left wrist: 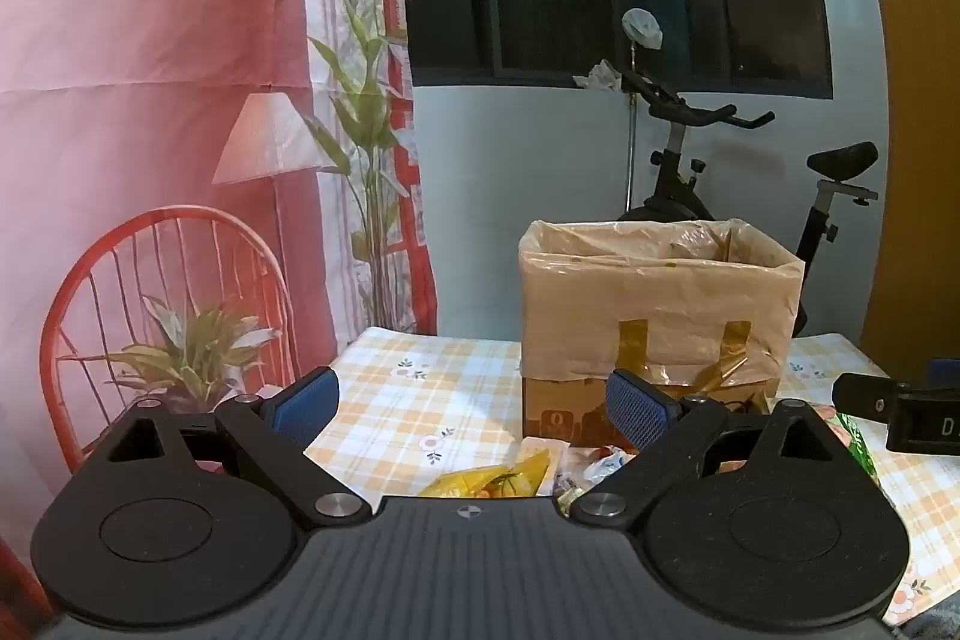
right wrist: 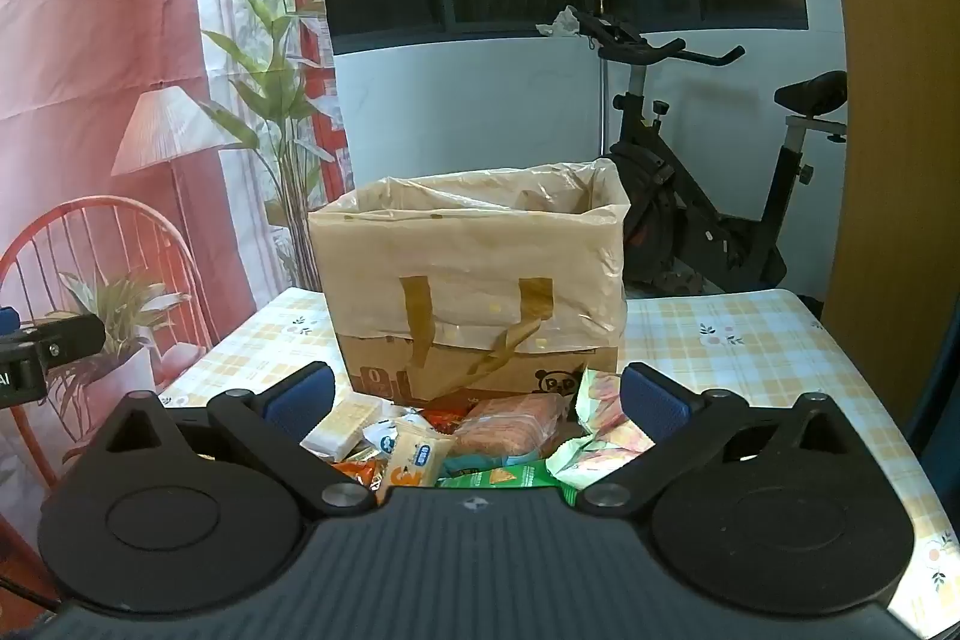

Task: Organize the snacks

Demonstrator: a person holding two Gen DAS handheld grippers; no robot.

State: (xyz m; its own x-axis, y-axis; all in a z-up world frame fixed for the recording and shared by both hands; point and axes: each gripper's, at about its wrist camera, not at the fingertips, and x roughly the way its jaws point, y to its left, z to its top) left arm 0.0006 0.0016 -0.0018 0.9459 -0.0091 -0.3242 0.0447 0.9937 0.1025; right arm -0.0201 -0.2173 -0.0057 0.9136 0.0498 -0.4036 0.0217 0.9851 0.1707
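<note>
Box: one cardboard box point(right wrist: 474, 280) (plastic-lined) on the bench point(right wrist: 750, 340), beyond both grippers' fingers.
Snacks: a heap of snack packets point(right wrist: 480, 436) between right gripper point(right wrist: 477, 400) fingers, untouched.
Left gripper point(left wrist: 474, 409): fingers spread wide, empty.
Right gripper: fingers spread wide, empty.

- Cardboard box point(right wrist: 474, 280) stands upright on the checked table, open-topped, lined with a translucent plastic bag folded over its rim.
- Snack packets point(right wrist: 480, 436) lie heaped just before the box: white, orange, green wrappers.
</note>
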